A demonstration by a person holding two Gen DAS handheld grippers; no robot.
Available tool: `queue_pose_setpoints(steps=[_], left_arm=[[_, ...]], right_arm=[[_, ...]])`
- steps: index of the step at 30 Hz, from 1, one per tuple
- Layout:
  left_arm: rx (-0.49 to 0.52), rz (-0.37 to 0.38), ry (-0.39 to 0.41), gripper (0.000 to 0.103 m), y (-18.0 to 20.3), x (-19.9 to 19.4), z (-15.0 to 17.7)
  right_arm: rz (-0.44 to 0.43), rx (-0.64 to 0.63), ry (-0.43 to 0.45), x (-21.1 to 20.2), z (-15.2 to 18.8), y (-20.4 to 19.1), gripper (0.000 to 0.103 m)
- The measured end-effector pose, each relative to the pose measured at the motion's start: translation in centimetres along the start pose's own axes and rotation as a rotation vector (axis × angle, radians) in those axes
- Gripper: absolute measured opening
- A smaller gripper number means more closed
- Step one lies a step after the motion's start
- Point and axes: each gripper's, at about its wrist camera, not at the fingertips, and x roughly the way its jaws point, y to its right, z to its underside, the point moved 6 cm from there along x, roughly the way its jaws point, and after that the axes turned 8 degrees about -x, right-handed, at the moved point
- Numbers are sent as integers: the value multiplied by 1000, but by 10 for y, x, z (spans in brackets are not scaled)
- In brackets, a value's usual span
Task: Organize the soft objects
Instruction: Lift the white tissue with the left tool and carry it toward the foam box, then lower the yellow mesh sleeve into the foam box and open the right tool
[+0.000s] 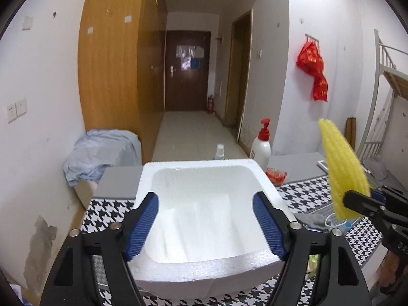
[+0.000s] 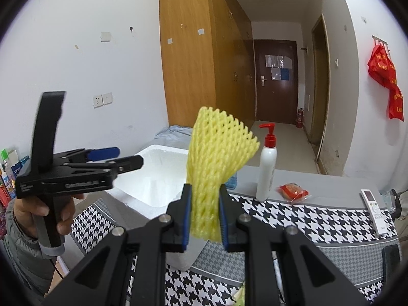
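A white foam box (image 1: pixel 193 270) stands on the houndstooth-covered table, and its inside looks empty. My left gripper (image 1: pixel 205 199) hangs open over the box's near side, with nothing between its blue pads. To the right, a yellow foam fruit net (image 1: pixel 341 168) sticks upward out of my right gripper (image 1: pixel 357 201). In the right wrist view, my right gripper (image 2: pixel 204 188) is shut on the lower part of the yellow net (image 2: pixel 216 148), which fans out above the pads. The left gripper (image 2: pixel 130 156) is at the left, held by a hand (image 2: pixel 33 211), beside the box (image 2: pixel 135 199).
A white pump bottle (image 2: pixel 266 168) with a red top, a red packet (image 2: pixel 293 191) and a white remote (image 2: pixel 374 211) lie on the table right of the box. A small spray bottle (image 1: pixel 219 151) stands behind it. A blue cloth (image 1: pixel 102 150) drapes a bin at the left.
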Motion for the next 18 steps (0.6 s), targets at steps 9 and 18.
queue_pose_setpoints(steps=[9,18], left_arm=[[-17,-47,138,102,-13,-35,4],[-14,-188,252,102,-41,-76,16]], right_arm=[[-8,-25,-5,7,-7,-13,23],[-31,-62,-7,18,-17,-28,23]])
